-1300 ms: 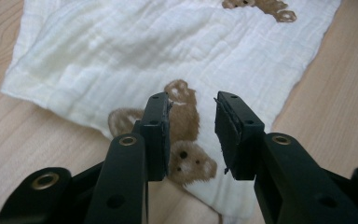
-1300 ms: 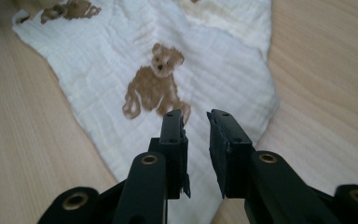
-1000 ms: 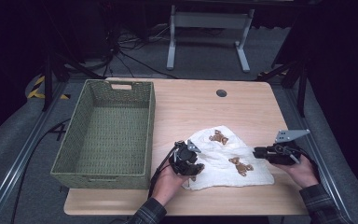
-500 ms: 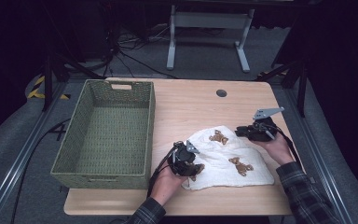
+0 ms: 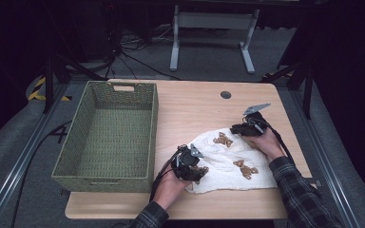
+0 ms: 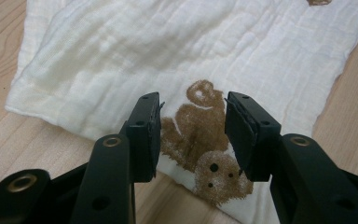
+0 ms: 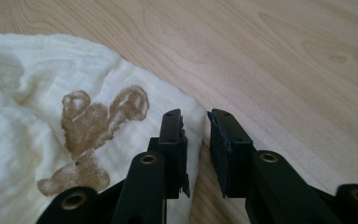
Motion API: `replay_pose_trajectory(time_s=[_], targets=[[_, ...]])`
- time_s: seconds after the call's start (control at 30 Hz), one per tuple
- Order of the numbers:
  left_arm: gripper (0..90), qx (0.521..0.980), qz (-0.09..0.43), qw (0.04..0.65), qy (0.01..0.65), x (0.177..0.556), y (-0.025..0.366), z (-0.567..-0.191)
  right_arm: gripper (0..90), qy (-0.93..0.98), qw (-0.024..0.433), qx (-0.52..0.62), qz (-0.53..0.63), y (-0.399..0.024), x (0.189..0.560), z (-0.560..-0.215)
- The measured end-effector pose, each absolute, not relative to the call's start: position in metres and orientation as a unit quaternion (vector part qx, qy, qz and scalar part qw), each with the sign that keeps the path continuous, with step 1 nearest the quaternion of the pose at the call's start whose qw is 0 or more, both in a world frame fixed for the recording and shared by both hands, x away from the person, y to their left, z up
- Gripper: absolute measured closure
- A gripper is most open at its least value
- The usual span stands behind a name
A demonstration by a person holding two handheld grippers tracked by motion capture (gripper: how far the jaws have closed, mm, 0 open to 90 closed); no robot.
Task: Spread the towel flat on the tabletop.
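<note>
A cream muslin cloth printed with brown bears [image 5: 233,161] lies crumpled on the near right part of the light wooden table [image 5: 195,104]. Three bears show on it. The left gripper [image 5: 193,167] points down at its near left corner, and its jaws have just been opening, spread over one bear and gripping nothing. The right gripper [image 5: 240,129] hovers level at the far right edge with a narrow gap between its jaws, nothing held. One green woven basket [image 5: 105,137] stands to the left.

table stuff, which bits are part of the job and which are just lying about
In the job: white cloth with brown bears; left gripper, open above it; right gripper at its far edge.
Lying about: wicker basket; table; grey stand behind.
</note>
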State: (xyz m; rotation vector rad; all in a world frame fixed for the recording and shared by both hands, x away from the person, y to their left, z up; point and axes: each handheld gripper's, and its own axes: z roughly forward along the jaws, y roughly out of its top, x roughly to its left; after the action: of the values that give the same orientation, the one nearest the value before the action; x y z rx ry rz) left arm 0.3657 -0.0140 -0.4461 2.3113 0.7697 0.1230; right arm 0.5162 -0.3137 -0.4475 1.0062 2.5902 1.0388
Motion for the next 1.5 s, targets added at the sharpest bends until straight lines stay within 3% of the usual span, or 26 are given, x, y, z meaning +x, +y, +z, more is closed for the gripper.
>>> replay_pose_trajectory(time_s=[0.17,0.67,0.87,0.97,1.13,1.5], targets=[[55.3,0.892,0.048,0.338,0.296,0.366,-0.014,-0.447,89.0,0.866,0.079,0.337,0.362,-0.316,0.514,-0.446],[53.0,0.898,0.049,0.323,0.294,0.364,-0.018,-0.452,89.3,0.883,0.092,0.241,0.393,-0.291,0.449,-0.409],[52.0,0.9,0.047,0.322,0.29,0.364,-0.019,-0.454,88.9,0.899,0.056,0.2,0.387,-0.275,0.418,-0.417],[51.8,0.899,0.046,0.324,0.289,0.364,-0.018,-0.455,81.9,0.901,0.041,0.181,0.392,-0.27,0.407,-0.415],[50.9,0.899,0.048,0.326,0.287,0.363,-0.018,-0.455,80.9,0.886,0.069,0.204,0.41,-0.284,0.421,-0.402],[50.2,0.9,0.046,0.327,0.283,0.363,-0.017,-0.456,74.0,0.877,0.071,0.244,0.407,-0.287,0.46,-0.422]])
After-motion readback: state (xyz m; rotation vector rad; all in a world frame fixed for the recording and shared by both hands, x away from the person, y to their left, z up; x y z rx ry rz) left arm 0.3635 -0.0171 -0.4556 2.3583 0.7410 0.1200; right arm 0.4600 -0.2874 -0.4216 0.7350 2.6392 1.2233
